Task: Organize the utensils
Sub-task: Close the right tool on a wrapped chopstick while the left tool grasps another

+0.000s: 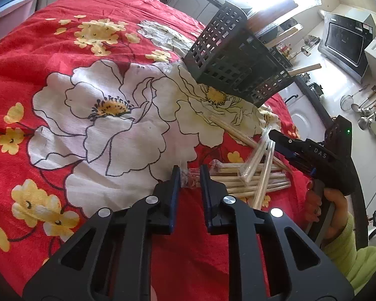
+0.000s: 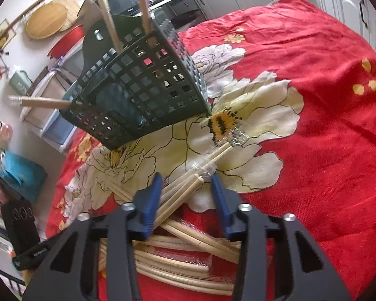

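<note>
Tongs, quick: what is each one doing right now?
Left tongs: closed on the end of a wrapped chopstick pack.
Right tongs: open, other wrapped chopsticks between them, not pinched.

A heap of pale wooden chopsticks [image 1: 250,175], many in clear plastic sleeves, lies crisscrossed on the red flowered cloth [image 1: 100,50], at about five o'clock from the basket in the left wrist view. The dark green lattice basket [image 1: 235,57] stands on the cloth, looking tilted through the fisheye lens, with several chopsticks already standing inside [image 2: 144,2], their ends poking above the rim. One more pokes sideways through its wall [image 2: 42,101].
</note>
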Available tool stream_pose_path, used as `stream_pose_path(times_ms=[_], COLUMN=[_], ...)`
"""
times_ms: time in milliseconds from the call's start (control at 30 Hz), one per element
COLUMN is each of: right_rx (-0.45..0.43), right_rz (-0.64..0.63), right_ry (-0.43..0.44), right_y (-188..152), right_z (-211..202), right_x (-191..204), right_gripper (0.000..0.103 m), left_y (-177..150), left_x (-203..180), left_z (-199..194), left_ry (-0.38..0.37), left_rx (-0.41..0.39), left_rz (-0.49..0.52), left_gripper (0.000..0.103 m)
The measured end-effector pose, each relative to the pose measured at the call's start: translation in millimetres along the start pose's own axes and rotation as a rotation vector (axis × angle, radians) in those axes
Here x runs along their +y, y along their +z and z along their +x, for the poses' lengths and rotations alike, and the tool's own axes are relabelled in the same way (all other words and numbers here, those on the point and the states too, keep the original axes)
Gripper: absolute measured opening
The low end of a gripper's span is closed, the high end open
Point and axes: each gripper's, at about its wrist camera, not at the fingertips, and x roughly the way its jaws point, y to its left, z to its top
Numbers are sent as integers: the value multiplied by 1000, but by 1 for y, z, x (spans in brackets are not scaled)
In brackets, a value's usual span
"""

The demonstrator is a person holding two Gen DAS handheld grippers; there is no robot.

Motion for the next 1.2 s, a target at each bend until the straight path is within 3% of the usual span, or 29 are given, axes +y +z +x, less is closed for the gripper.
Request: stream_pose_path(times_ms=[67, 200, 833, 1200], right_rx=[5, -12, -119, -200], right_rz=[13, 26, -44, -146], right_ry=[13, 34, 70, 102], right_y=[0, 0, 7, 14], right_z=[0, -7, -46, -74], right_x=[-3, -5, 21, 52], right_gripper=[19, 16, 12, 9], left_y=[0, 1, 16, 39], left_x=[0, 2, 1, -27], left_z=[0, -2, -45, -84], left_ry=[-3, -15, -30, -63], left_rx=[0, -6, -136, -248], left_rz=[-2, -19, -23, 54], left_gripper=[10, 2, 1, 1])
